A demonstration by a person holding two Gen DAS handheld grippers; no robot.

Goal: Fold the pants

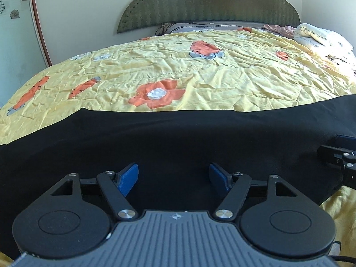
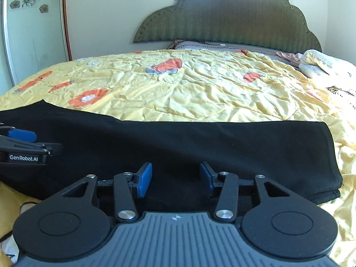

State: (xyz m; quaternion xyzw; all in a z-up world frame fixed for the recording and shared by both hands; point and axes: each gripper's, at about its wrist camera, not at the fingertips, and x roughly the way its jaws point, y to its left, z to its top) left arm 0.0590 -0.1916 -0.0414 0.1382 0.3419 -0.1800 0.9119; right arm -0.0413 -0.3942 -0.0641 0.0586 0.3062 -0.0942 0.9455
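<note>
On yellow quilt [image 1: 222, 77], black pants [image 1: 178, 138]

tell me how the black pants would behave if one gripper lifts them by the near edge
The black pants look thin and limp, lying flat in stacked layers on the yellow quilt, so they would probably sag and drape. The layers visible at the right end may slide apart. They seem light.

Black pants [image 1: 178, 138], yellow orange-flowered quilt [image 1: 200, 75]
</note>
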